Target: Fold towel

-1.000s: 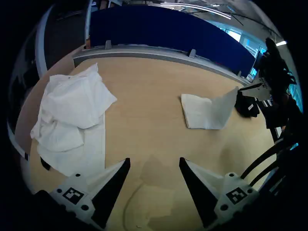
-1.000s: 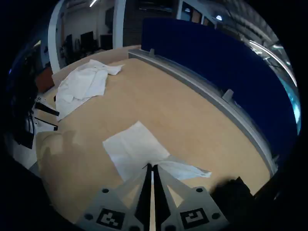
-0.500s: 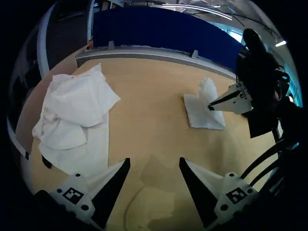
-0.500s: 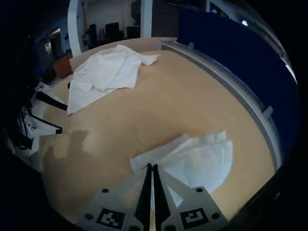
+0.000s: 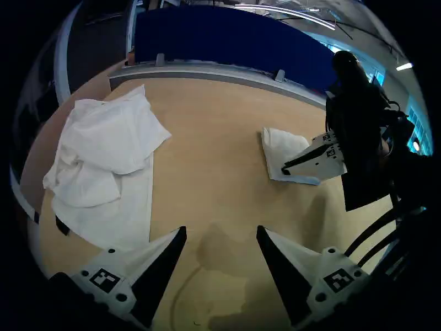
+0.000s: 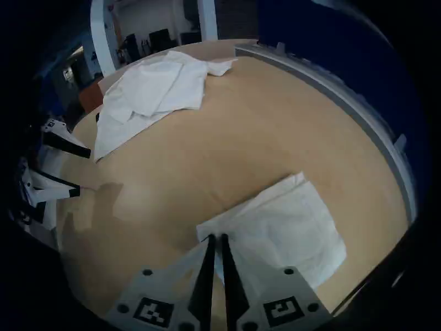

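Right gripper [image 6: 216,238] is clamped on the towel [image 6: 281,231] edge at 6 o'clock, fold looks laid flat, release plus maybe another fold left; left gripper [image 5: 220,229] apart, idle, pile [image 5: 105,149] at 10 o'clock untouched.

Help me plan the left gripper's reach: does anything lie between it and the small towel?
Nothing visible does. Bare table runs from the left gripper to the towel. The cloth pile lies off to one side, and the right gripper sits at the towel's near edge.
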`<state>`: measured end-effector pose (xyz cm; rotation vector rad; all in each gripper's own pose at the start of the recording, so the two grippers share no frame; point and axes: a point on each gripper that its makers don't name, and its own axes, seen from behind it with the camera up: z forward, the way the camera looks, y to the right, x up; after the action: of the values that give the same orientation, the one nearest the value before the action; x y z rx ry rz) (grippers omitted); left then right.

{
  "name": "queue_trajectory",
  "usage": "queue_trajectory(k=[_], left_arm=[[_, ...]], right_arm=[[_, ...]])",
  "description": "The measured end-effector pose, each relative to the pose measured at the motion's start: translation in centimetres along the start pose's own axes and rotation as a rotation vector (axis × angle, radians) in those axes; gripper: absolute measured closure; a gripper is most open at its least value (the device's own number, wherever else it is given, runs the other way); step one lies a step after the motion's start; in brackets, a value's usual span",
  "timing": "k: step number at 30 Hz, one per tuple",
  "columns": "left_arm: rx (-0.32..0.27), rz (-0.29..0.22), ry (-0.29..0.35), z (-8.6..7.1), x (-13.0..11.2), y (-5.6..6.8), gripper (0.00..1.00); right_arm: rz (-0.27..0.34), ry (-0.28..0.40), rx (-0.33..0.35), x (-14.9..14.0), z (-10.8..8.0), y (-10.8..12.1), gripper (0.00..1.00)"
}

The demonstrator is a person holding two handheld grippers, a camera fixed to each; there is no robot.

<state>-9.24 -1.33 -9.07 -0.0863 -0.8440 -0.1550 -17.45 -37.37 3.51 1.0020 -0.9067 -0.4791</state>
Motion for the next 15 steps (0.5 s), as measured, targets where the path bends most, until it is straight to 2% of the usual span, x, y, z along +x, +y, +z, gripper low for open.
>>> queue_trajectory(k=[3, 5, 7, 9, 11, 15], left_arm=[[-0.001, 0.005, 0.0, 0.1, 0.0, 0.0, 0.06], [0.0, 0.009, -0.001, 0.1, 0.0, 0.0, 0.06], [-0.001, 0.011, -0.001, 0.0, 0.0, 0.0, 0.06], [-0.002, 0.012, -0.001, -0.1, 0.0, 0.1, 0.06], [-0.004, 0.011, -0.001, -0.2, 0.0, 0.1, 0.06], [-0.005, 0.011, -0.001, -0.3, -0.1, 0.2, 0.06]], right_arm=[[0.018, 0.019, -0.011, 0.2, -0.7, 0.3, 0.73], [0.029, 0.036, -0.024, 0.3, -1.2, 0.5, 0.57], [0.041, 0.05, -0.035, 0.3, -1.8, 0.7, 0.52], [0.053, 0.062, -0.046, 0.2, -2.4, 1.0, 0.41], [0.068, 0.071, -0.061, -0.2, -3.0, 1.4, 0.34], [0.101, 0.084, -0.099, -1.1, -4.0, 2.3, 0.1]])
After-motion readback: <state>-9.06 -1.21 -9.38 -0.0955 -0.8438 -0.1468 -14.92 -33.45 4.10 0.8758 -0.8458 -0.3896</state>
